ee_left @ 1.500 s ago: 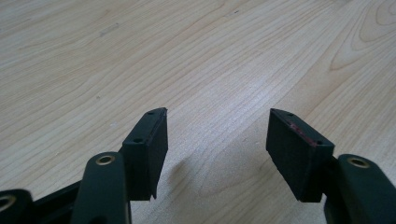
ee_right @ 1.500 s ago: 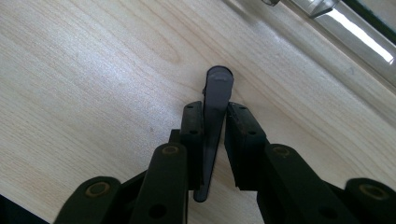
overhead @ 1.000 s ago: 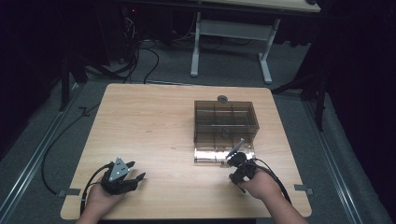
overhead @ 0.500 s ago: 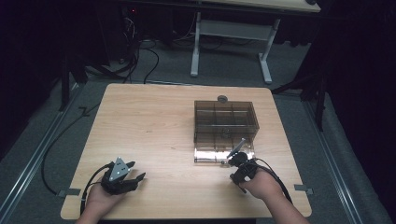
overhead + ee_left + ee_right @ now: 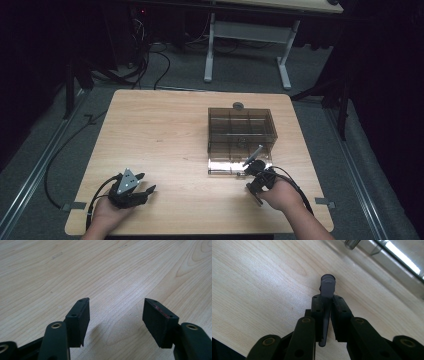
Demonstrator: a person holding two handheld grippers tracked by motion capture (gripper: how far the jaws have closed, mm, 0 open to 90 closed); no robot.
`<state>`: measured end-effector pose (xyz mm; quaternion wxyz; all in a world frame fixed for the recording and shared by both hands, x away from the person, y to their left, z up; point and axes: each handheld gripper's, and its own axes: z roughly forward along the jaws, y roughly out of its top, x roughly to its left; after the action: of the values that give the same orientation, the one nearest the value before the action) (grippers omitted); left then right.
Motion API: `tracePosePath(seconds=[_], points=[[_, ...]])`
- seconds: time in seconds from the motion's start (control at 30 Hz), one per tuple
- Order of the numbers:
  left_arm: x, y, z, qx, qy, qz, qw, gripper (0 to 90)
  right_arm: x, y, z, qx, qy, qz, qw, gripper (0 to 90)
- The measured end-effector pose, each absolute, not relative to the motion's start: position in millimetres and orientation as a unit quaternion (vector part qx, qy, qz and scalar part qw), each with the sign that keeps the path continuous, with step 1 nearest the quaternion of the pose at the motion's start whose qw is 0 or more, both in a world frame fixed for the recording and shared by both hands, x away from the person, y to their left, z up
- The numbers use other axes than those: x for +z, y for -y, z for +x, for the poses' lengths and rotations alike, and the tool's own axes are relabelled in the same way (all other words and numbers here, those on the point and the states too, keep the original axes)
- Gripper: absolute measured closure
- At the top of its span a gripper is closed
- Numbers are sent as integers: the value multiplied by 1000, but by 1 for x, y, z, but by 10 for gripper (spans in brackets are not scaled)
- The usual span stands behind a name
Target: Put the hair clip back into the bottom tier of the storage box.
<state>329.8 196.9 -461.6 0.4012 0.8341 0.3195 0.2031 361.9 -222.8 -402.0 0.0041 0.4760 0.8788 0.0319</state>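
Observation:
A slim grey peg (image 5: pixel 328 286) with a darker round head stands between the pads of my right gripper (image 5: pixel 327 302), whose jaws have just been closing on it. From above, the peg (image 5: pixel 254 153) sticks up and away out of that gripper (image 5: pixel 251 167), just before the front right corner of a smoky clear compartment box (image 5: pixel 241 131). My left gripper (image 5: pixel 146 182) rests on the table near the front left, open. Between its fingers (image 5: pixel 116 312) lies bare wood.
The box's shiny clear front flap (image 5: pixel 227 166) lies flat on the wooden table (image 5: pixel 155 135) beside my right gripper, and its edge (image 5: pixel 392 255) runs across the right gripper view. A small round grey knob (image 5: pixel 238 105) sits behind the box. A second table stands beyond.

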Motion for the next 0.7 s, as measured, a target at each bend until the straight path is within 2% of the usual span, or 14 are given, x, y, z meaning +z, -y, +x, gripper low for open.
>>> tracePosePath(seconds=[0.7], points=[[-462, -197, 329, 203, -320, 833, 403, 391, -375, 220, 386, 41, -885, 463, 3, 812]])
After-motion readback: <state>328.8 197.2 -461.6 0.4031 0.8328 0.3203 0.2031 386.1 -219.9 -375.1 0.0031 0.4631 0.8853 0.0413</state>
